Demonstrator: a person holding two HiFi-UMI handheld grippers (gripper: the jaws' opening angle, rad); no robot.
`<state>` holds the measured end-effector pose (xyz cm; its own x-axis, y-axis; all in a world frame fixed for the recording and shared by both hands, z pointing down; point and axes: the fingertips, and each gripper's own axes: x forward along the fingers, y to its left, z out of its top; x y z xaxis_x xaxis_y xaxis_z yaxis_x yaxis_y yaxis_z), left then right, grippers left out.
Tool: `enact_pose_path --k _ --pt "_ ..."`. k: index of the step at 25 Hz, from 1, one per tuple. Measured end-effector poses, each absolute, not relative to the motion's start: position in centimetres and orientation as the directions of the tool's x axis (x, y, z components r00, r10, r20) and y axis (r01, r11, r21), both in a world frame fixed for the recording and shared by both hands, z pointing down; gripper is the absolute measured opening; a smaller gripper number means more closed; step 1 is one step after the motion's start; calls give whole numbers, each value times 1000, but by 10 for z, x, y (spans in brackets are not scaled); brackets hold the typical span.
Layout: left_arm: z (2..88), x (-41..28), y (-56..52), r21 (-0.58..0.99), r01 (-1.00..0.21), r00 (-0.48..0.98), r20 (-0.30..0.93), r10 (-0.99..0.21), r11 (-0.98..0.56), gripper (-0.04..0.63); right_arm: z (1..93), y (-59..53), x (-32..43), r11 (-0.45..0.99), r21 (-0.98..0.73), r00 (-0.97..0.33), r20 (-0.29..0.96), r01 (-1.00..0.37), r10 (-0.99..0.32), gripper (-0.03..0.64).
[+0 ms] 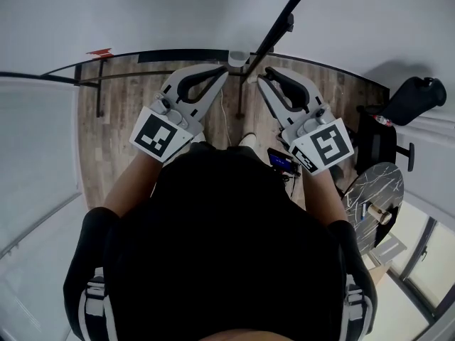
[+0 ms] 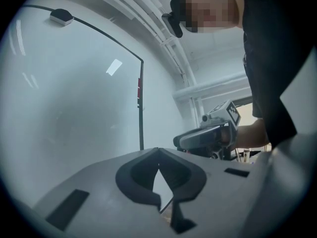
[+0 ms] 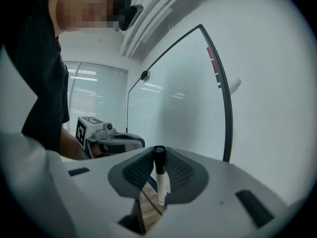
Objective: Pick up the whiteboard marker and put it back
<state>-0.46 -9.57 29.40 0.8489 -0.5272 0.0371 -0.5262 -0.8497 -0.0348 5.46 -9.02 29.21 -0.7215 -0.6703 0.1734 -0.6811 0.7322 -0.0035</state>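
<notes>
My right tool (image 3: 158, 149) pinches the whiteboard marker (image 3: 160, 177) upright between its pads, black cap at the tips, near the whiteboard (image 3: 183, 103). My left tool (image 2: 158, 150) is pressed together, empty, just beside it.

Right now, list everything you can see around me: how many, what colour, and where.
whiteboard marker: one, white body with black cap, between the right gripper's jaws
whiteboard: one, white with black frame, ahead of both grippers
round table: one, dark marbled, at the person's right
chair: one, black, beyond the round table
floor: wood planks, below the whiteboard
left gripper: one, grey, jaws together, empty
right gripper: one, grey, jaws shut on the whiteboard marker
</notes>
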Motion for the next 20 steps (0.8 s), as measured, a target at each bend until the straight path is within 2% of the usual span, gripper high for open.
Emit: enact_pose_path --k 20 --pt "304 -11 -98 -22 -538 841 51 -538 -843 3 300 -94 50 739 -15 -727 193 -673 -659 69"
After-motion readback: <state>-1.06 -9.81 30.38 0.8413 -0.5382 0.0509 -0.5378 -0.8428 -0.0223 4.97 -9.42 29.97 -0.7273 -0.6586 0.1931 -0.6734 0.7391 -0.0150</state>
